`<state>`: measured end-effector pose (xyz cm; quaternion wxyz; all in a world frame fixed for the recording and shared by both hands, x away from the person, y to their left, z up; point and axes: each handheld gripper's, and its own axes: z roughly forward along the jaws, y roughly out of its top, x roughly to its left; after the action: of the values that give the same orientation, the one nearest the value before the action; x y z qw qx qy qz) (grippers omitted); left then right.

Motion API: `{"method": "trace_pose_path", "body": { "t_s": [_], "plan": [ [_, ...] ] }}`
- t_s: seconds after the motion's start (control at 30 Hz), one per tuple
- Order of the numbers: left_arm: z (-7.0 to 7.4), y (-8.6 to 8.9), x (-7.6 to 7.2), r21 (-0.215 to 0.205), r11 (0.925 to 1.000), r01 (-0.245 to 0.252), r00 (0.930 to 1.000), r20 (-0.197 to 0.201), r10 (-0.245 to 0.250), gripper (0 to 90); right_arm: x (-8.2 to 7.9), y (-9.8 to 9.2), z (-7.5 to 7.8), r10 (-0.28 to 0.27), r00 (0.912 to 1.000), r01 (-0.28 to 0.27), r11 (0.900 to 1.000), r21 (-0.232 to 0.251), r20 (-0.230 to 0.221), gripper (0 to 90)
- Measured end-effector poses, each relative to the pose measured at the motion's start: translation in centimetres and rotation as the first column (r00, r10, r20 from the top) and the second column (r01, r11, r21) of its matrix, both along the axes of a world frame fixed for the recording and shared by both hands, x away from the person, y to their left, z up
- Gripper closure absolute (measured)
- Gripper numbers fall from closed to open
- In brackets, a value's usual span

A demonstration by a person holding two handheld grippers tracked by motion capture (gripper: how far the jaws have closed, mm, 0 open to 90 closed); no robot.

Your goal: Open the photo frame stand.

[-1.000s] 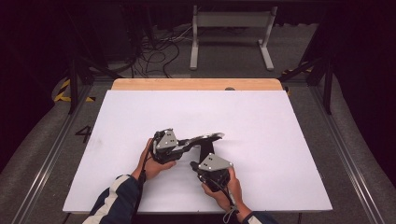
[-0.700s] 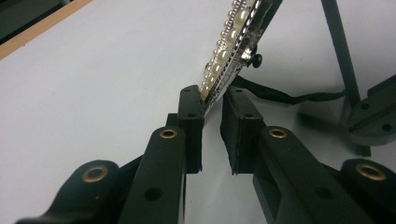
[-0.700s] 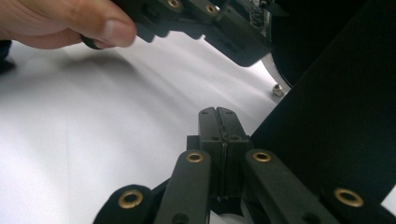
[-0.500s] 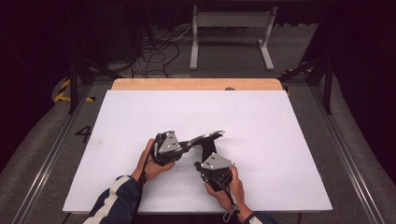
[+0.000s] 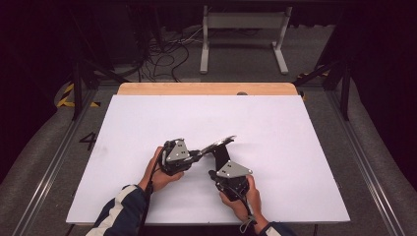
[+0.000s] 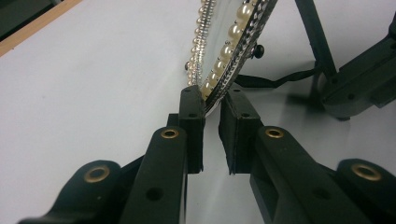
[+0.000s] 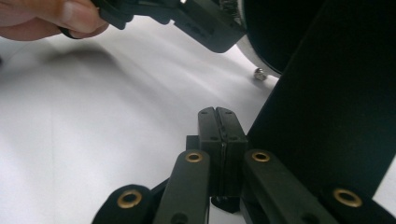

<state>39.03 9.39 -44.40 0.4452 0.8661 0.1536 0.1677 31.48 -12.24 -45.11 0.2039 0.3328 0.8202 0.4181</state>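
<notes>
- Since a second ago, little has shifted: both hands sit at almost the same spot near the table's (image 5: 275, 128) front middle, and the mirror (image 5: 216, 144) keeps its tilt.
- One real change: the left gripper's (image 6: 212, 100) jaws have just been closing, with the mirror's pearl-trimmed rim (image 6: 223, 70) between them.
- From its own camera those jaws now stand narrow, pinching the rim's lower edge; I read that as a grip settled.
- That mirror hangs tilted just above the white table, its far end pointing away from the person, and the left gripper (image 5: 189, 156) carries it from the near end.
- A black stand panel (image 7: 322, 102) behind the mirror rises just beside the right gripper (image 7: 218, 114).
- Its jaws are pressed fully together with nothing between them; the panel lies beside them, perhaps touching, not pinched.
- From above, the right gripper (image 5: 220, 156) sits under the mirror's back, at the stand.
- My guess: with the rim held fast, the right hand can push or fold the stand next.
</notes>
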Motion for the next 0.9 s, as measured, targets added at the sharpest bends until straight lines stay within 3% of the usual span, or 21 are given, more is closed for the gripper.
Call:
{"method": "trace_pose_path", "body": {
  "t_s": [0.33, 0.77, 0.9],
  "plan": [
    [-0.03, -0.03, -0.02, -0.004, 0.9998, 0.018, 0.9998, -0.006, -0.018, 79.7, 0.19, -0.91, 0.14, 0.005, 0.9998, -0.005, 1.0, 0.006, -0.017, 90.0],
    [-0.05, -0.06, 0.04, -0.008, 0.9997, 0.024, 0.9997, -0.006, -0.024, 79.8, 0.13, -0.9, 0.06, 0.0, 1.0, 0.0, 1.0, 0.016, -0.001, 90.0],
    [-0.13, 0.0, 0.13, -0.02, 0.9996, 0.022, 0.9997, -0.014, -0.022, 79.7, -0.05, -0.54, 0.32, 0.004, 1.0, -0.004, 0.999, 0.046, 0.008, 90.0]
  ]
}}
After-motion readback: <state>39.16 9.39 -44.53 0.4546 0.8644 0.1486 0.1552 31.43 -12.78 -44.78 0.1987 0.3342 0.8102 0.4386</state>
